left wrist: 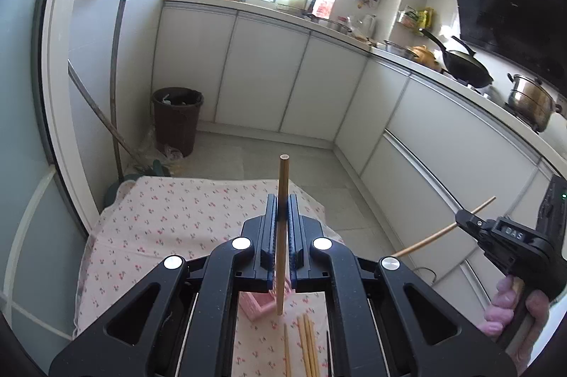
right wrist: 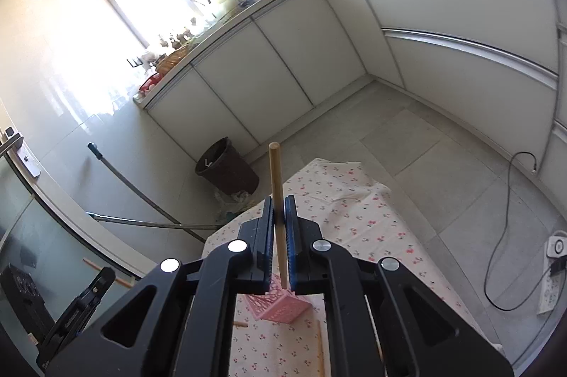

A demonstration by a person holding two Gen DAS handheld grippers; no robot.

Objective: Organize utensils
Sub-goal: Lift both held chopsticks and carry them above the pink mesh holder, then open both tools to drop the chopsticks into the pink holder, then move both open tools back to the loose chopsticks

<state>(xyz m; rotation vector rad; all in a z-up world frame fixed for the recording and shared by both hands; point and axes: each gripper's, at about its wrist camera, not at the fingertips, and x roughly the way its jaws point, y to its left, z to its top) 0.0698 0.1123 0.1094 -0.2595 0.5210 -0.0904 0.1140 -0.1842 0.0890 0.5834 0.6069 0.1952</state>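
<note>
Grippers: our left (left wrist: 282, 212) clamps one chopstick (left wrist: 282, 185), our right (right wrist: 280, 212) another (right wrist: 275, 178); pink basket (right wrist: 283, 306) below, spares (left wrist: 306, 347) on cloth (left wrist: 170, 217).

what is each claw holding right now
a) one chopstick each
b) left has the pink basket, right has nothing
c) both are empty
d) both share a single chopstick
a: the left claw pinches one chopstick upright, and the right claw pinches another chopstick; the pink basket sits on the cloth below.
</note>
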